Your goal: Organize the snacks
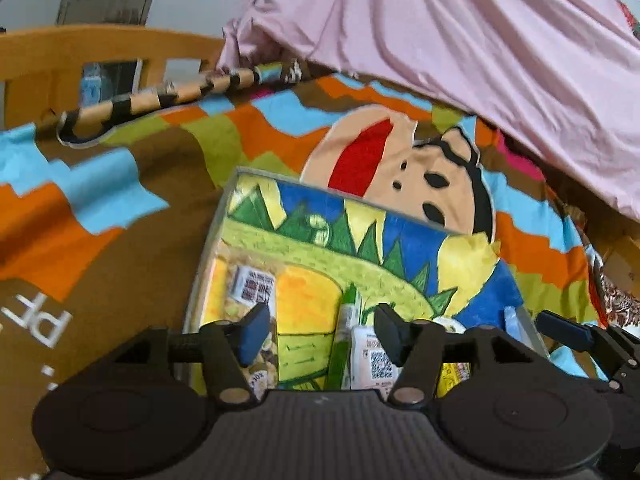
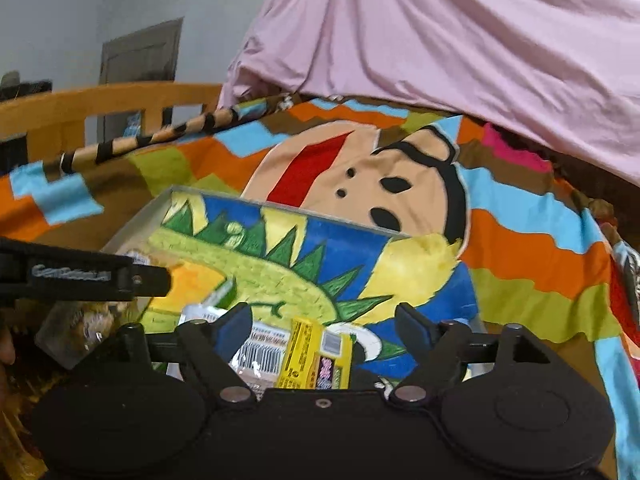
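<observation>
A shallow box (image 1: 320, 196) with a painted dinosaur picture inside lies on the bed; it also shows in the right wrist view (image 2: 280, 208). Several snack packets lie in its near end: a clear pack of nuts (image 1: 256, 292), a green stick pack (image 1: 344, 332), a white pack (image 1: 372, 356), a yellow box (image 2: 316, 352) and a clear barcoded pack (image 2: 260, 352). My left gripper (image 1: 320, 330) is open above these snacks and holds nothing. My right gripper (image 2: 324, 328) is open above the yellow box and holds nothing. The left gripper's finger (image 2: 100, 276) shows at the left of the right wrist view.
The bed has a colourful cartoon blanket (image 1: 400, 172). A pink sheet (image 1: 480, 40) is heaped at the back right. A wooden bed rail (image 1: 100, 52) and a striped stick (image 1: 160, 100) run along the back left.
</observation>
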